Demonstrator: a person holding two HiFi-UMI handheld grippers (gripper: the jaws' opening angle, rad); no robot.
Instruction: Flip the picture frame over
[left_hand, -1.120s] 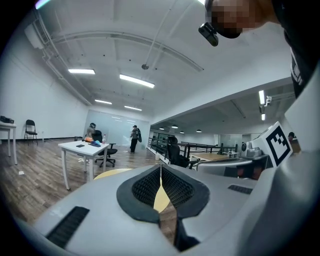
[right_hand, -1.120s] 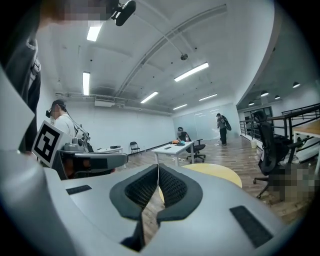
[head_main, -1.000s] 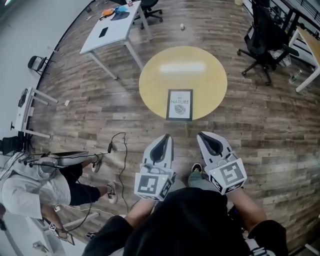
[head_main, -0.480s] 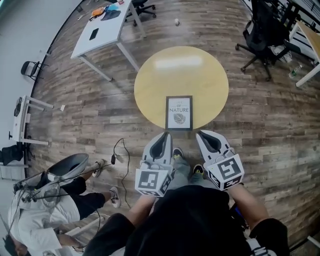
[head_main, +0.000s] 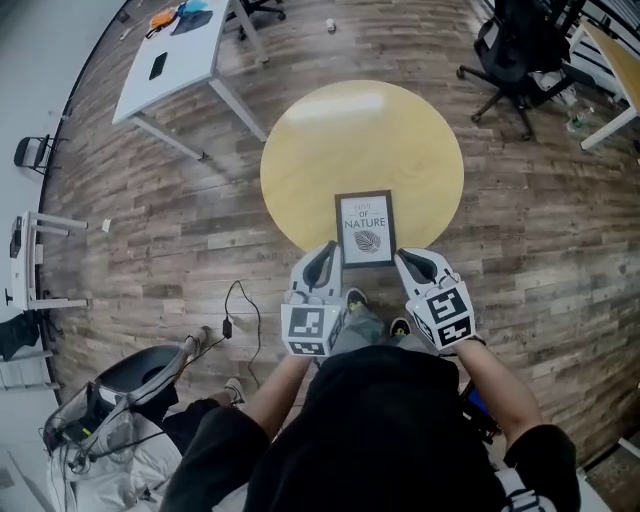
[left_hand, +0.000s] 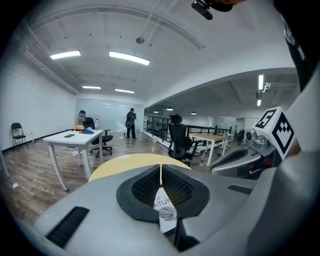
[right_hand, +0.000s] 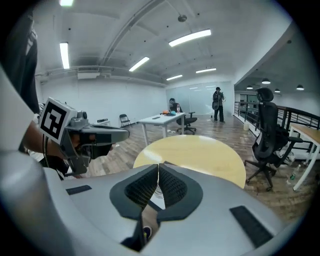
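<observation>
Picture frame lies face up at round worktop's near edge, left gripper and right gripper either side, fingers shut, empty; closed tips likely shove it sliding, not lift.

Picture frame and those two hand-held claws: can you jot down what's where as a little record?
Picture frame: flat, printed side up, at the table's near edge
Table: round, yellow top
Left gripper: jaws together, empty, beside the frame's near left corner
Right gripper: jaws together, empty, beside its near right corner
Flip: not yet done
</observation>
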